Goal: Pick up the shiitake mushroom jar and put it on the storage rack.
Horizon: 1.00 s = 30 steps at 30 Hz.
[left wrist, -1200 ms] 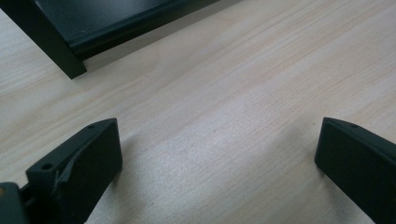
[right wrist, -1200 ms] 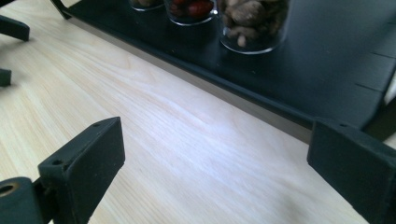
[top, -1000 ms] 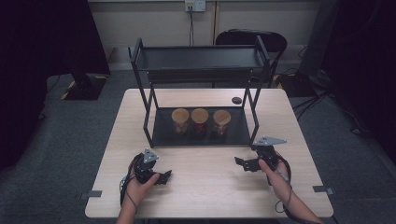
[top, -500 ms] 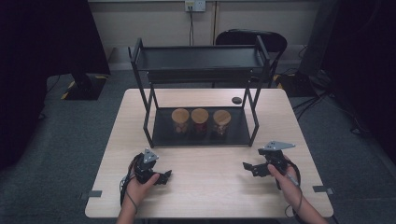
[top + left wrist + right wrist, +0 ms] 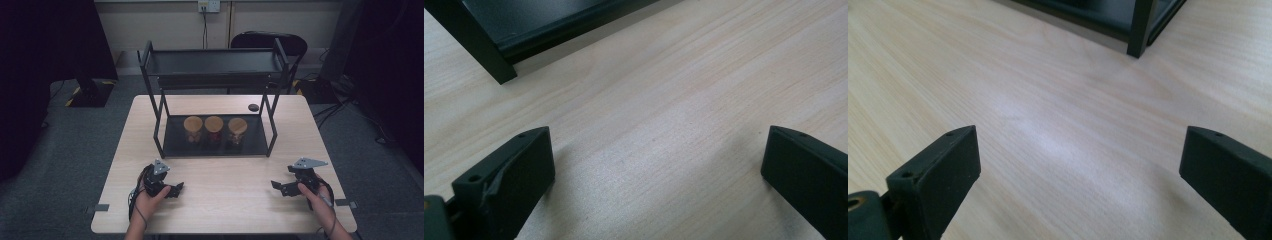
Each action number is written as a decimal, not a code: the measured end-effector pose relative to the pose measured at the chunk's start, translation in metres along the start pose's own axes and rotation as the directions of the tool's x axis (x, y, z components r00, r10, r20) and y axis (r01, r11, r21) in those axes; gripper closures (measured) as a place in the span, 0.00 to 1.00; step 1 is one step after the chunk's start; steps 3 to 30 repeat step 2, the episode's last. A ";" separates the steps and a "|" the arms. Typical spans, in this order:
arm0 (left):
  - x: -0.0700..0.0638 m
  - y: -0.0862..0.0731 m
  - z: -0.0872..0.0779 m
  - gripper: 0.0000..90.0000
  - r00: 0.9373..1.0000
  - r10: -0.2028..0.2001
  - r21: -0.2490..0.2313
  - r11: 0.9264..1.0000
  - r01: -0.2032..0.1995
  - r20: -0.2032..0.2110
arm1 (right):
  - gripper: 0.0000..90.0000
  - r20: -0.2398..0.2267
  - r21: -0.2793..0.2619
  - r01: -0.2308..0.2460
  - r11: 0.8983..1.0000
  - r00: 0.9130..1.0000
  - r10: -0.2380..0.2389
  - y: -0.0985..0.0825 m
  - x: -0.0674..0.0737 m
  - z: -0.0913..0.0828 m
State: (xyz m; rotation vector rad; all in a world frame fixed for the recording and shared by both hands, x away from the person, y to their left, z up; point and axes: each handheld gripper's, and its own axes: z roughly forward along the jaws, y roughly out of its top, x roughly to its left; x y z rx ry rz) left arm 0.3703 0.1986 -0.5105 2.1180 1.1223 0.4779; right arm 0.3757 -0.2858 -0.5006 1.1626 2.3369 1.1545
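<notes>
Three jars with wooden lids (image 5: 214, 128) stand side by side on the bottom shelf of a black two-tier metal rack (image 5: 273, 127) in the middle of the pale wooden table (image 5: 225, 205). My left gripper (image 5: 177, 189) rests on the table near the front left, in front of the rack. It is open, with bare wood between its jaws, and the left gripper (image 5: 654, 172) faces a rack foot (image 5: 484, 55). My right gripper (image 5: 277, 187) lies at the front right, also open with nothing in it. The right gripper (image 5: 1075, 170) points toward the rack's corner post (image 5: 1140, 27).
A small dark round object (image 5: 253, 107) lies on the table behind the rack on the right. A black chair (image 5: 270, 42) stands beyond the far table edge. The rack's top tray (image 5: 215, 67) overhangs the jars.
My right gripper has drawn back toward the front right edge of the table and a little lower. The left gripper has stayed put.
</notes>
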 end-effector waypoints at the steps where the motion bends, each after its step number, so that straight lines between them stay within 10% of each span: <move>1: 0.000 0.000 0.000 0.00 1.000 0.000 0.000 1.000 0.000 0.000 | 0.02 0.005 0.009 0.005 1.000 1.000 -0.005 -0.001 0.000 0.001; 30: 0.000 0.000 0.000 0.00 1.000 0.000 0.000 1.000 0.000 0.000 | 0.03 0.009 0.013 0.007 1.000 1.000 -0.007 -0.002 0.000 0.002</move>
